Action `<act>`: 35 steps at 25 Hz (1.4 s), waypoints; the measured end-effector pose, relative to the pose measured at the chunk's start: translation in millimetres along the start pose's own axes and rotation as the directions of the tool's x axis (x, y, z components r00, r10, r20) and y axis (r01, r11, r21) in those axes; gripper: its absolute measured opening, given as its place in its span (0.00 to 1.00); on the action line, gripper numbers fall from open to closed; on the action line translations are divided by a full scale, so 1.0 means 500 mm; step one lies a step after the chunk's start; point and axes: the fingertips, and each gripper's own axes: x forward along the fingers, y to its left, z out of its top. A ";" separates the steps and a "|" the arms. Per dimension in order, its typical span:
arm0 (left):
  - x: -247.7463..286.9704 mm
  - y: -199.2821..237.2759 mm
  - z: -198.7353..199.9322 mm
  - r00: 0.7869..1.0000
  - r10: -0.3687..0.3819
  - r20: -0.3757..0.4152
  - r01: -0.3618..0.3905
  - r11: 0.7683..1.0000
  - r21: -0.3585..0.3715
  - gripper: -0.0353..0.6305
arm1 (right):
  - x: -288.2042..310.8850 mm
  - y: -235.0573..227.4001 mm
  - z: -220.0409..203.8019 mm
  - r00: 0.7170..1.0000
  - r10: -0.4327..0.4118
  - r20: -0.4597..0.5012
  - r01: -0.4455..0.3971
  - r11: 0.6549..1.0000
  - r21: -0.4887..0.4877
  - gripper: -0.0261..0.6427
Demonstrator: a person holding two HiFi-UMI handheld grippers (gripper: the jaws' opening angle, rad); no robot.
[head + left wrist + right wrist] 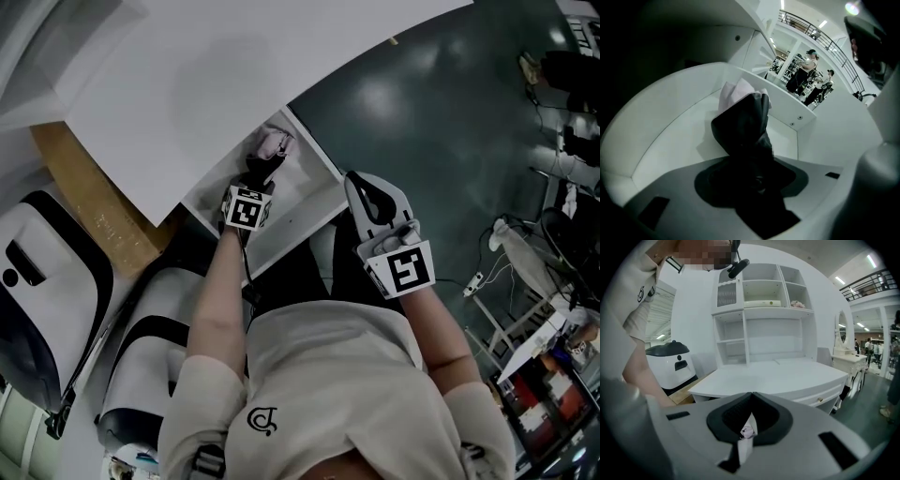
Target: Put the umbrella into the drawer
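Under the near edge of the white counter [234, 75], the drawer [305, 187] stands pulled out toward the person, and the folded umbrella [267, 150] is already down inside it. The left hand-held gripper [255, 183] is clamped on the umbrella's dark body and points steeply down into the drawer. In the left gripper view the umbrella [745, 126] runs away from the jaws, with a pale, pinkish end at its far tip. Whether that tip touches the drawer floor [684, 122] cannot be told.

The umbrella looks light, with loose, soft fabric wrapped round a stiff core. The cloth is probably slick and could slide or bunch under the pads. A firm hold across the thick middle, as now, seems safer than one on the floppy pale end.

Apart from the umbrella, the drawer shows only bare white floor and walls.

To the right of the drawer, the right hand-held gripper [750, 397] is held clear with its jaw tips together. A small pale scrap shows in the gap below them, and what it is cannot be made out.
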 end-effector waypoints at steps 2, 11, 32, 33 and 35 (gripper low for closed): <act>0.000 0.004 0.001 1.000 0.005 0.002 -0.005 1.000 -0.015 0.39 | 0.004 0.000 -0.003 1.000 0.008 -0.006 -0.008 1.000 -0.010 0.05; -0.030 -0.009 0.025 0.999 0.004 0.046 0.001 0.994 -0.107 0.62 | 0.012 0.003 -0.002 0.999 0.053 -0.003 -0.053 0.998 -0.017 0.05; -0.474 -0.093 0.288 0.778 0.340 0.528 -0.323 0.938 -0.128 0.07 | -0.001 0.053 0.173 0.944 0.303 0.131 -0.282 0.947 -0.155 0.05; -0.499 -0.092 0.294 0.760 0.358 0.543 -0.336 0.931 -0.144 0.07 | -0.002 0.055 0.184 0.939 0.319 0.132 -0.295 0.940 -0.172 0.05; -0.549 -0.092 0.305 0.719 0.392 0.573 -0.362 0.916 -0.172 0.07 | -0.002 0.057 0.202 0.927 0.349 0.135 -0.320 0.927 -0.197 0.05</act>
